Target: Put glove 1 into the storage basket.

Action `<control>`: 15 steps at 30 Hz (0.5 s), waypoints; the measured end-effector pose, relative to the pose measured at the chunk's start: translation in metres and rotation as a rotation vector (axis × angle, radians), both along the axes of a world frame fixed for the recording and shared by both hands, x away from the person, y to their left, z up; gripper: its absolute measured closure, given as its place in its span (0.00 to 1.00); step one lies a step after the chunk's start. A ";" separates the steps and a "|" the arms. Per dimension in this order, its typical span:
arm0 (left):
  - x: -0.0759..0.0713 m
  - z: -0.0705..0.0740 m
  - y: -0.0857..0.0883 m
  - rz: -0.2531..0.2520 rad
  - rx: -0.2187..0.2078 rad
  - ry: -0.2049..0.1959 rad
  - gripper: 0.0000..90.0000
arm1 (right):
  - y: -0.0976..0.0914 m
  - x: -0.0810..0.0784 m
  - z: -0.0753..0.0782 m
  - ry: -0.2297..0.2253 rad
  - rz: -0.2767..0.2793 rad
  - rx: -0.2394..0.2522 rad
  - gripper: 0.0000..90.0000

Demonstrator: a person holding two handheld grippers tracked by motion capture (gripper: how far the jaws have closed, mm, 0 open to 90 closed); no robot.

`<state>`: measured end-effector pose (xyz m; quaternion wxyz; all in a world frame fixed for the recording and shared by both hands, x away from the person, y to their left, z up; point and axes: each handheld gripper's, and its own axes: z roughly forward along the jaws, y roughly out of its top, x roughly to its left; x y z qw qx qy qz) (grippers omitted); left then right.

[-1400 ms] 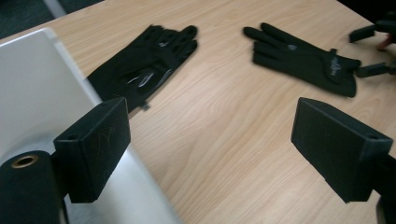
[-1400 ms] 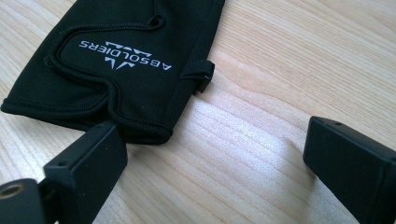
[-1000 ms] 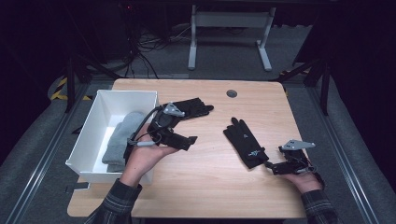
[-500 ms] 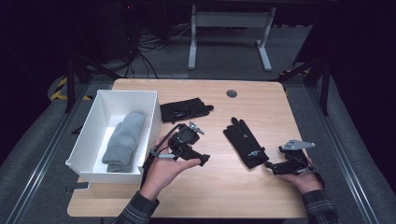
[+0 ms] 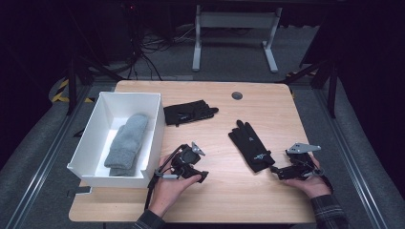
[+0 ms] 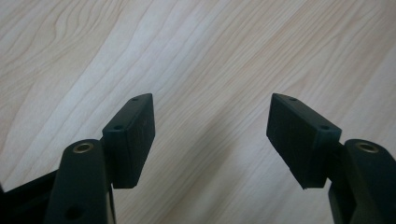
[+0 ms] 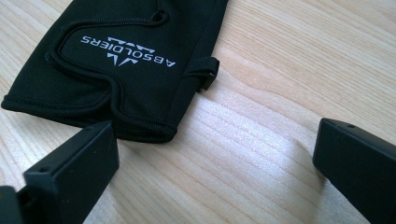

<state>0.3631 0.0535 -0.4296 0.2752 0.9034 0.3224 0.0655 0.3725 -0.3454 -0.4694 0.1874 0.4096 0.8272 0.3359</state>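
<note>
One black glove (image 5: 250, 145) lies flat right of the table's middle, fingers pointing away; its cuff (image 7: 126, 60) carries a white logo. A second black glove (image 5: 189, 113) lies farther back, beside the white box (image 5: 158, 125). My left gripper (image 5: 201, 177) rests low near the front, by the box's near corner. Its jaws have just been closing, and they stand open (image 6: 212, 135) over bare wood with nothing between them. My right gripper (image 5: 275, 169) lies at the front right, open (image 7: 215, 158), with its left jaw just short of the near glove's cuff.
Folded grey knitwear (image 5: 126, 143) lies inside the white box on the table's left. A round dark grommet (image 5: 237, 95) sits near the far edge. A metal stand (image 5: 233, 36) and cables are on the floor behind the table.
My left gripper has drawn back from the far black glove toward the front edge and sunk to the tabletop. That glove stays where it lay. My right gripper has not moved.
</note>
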 end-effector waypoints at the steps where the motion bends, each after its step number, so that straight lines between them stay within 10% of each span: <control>1: 0.000 -0.003 0.003 0.003 0.006 -0.012 0.37 | 0.001 0.000 0.000 0.002 -0.004 0.003 0.00; 15: -0.003 -0.028 0.018 -0.005 0.015 -0.051 0.29 | 0.001 0.000 0.000 0.004 0.005 0.001 0.00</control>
